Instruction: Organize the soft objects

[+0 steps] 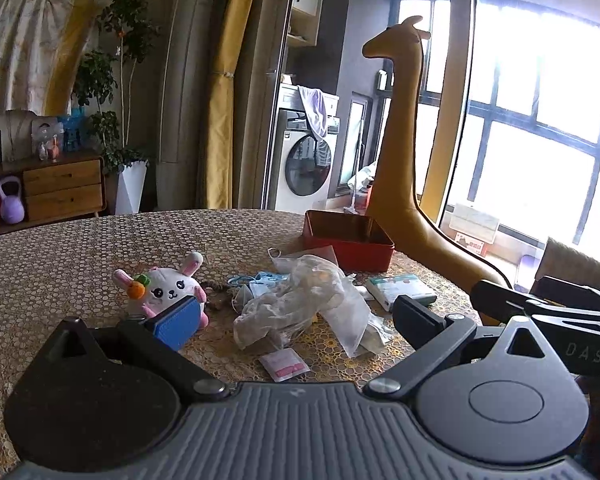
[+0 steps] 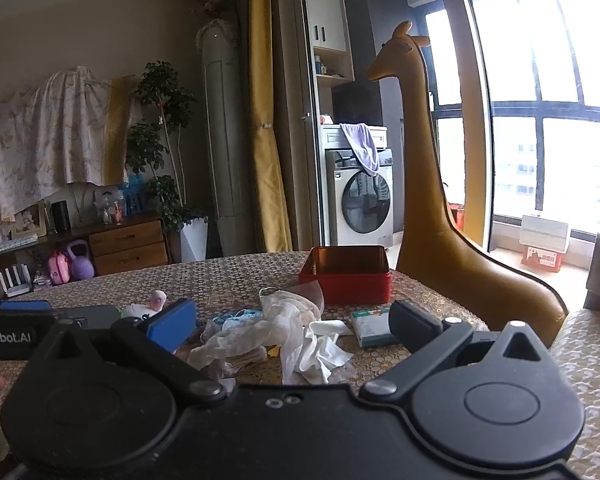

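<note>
A white-and-pink plush bunny (image 1: 168, 288) sits on the table, just behind my left gripper's blue left pad; its pink ear shows in the right wrist view (image 2: 156, 300). A crumpled clear plastic bag (image 1: 300, 304) lies in the middle with blue face masks (image 1: 260, 280) behind it; the bag (image 2: 260, 332) and white tissues (image 2: 320, 348) show in the right wrist view. A red open tin box (image 1: 348, 246) (image 2: 346, 280) stands behind them. My left gripper (image 1: 296, 320) is open and empty above the bag. My right gripper (image 2: 292, 326) is open and empty above the tissues.
A tissue packet (image 1: 404, 290) (image 2: 370, 326) lies right of the pile, and a small pink sachet (image 1: 284, 366) lies near the front. A tall tan giraffe figure (image 1: 400, 140) (image 2: 424, 160) stands beyond the table's right edge. The table (image 1: 80, 260) has a patterned cloth.
</note>
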The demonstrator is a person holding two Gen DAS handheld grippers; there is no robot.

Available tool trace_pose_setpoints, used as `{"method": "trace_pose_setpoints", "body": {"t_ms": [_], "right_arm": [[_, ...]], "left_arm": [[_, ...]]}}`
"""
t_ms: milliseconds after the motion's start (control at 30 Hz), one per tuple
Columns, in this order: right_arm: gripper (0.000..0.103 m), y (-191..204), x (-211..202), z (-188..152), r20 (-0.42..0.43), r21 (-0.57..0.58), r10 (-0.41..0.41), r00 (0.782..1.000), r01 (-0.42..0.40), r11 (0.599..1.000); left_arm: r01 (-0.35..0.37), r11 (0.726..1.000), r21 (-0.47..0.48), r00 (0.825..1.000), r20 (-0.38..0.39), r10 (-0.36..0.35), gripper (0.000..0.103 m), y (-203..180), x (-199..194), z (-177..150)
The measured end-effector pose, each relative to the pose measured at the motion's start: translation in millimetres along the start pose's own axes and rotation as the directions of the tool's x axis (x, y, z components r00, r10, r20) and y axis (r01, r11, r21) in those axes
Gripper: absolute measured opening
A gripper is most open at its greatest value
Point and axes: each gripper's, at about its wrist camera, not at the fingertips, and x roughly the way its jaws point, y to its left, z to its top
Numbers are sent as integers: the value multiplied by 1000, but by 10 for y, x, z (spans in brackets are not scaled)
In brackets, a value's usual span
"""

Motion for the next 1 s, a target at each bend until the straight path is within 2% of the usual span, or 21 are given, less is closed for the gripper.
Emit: {"method": "trace_pose_setpoints", "body": {"t_ms": [233, 800, 1000], "right_arm": [[103, -5, -7, 10, 13, -7, -22, 1000, 22, 1000], [103, 6, -1, -5, 15, -5, 4, 1000, -3, 1000], [103, -15, 76, -20, 1, -1, 16, 1000, -16, 1000]], "left_arm": [[-1, 1000, -2, 1000, 6, 1, 103, 2, -6, -1], [-1, 1000, 2, 1000, 3, 1, 103, 17, 10, -8], [-5, 1000, 29, 1000, -6, 5, 103, -10, 101, 12]]}}
